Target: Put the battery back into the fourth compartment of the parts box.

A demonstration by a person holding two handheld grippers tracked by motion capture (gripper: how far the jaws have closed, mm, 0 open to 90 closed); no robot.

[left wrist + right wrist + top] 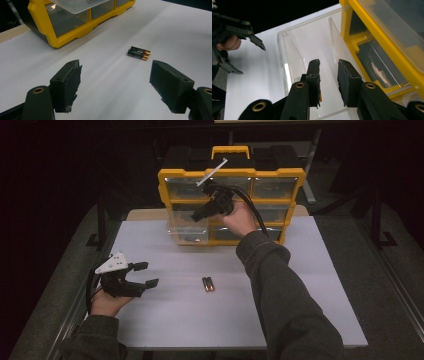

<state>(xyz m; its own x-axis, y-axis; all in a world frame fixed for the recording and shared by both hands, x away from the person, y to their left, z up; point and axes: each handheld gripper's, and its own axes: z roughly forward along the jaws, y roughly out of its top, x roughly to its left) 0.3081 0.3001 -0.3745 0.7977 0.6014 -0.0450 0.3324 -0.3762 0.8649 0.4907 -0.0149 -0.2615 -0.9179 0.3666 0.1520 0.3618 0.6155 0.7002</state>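
Note:
Two AAA batteries (pixel 208 284) (pixel 139 53) lie side by side on the white table, black with copper ends. My left gripper (pixel 150 274) (pixel 116 80) hovers open low over the table's left, pointing at them from a short way off, nothing between its pads. A yellow organizer (pixel 230 174) (pixel 40 22) (pixel 352 30) stands at the back, one clear drawer (pixel 187 227) (pixel 294 42) pulled out. My right gripper (pixel 197 214) (pixel 329 67) hangs above that drawer, pointing down into it. Its jaws stand a narrow gap apart and hold nothing. The left gripper (pixel 252 61) also shows far left in the right gripper view.
The white table (pixel 310 285) has bare room on its right and front. Something small and reddish (pixel 197 239) sits in the open drawer. The organizer's other clear drawers are pushed in. Dark floor surrounds the table.

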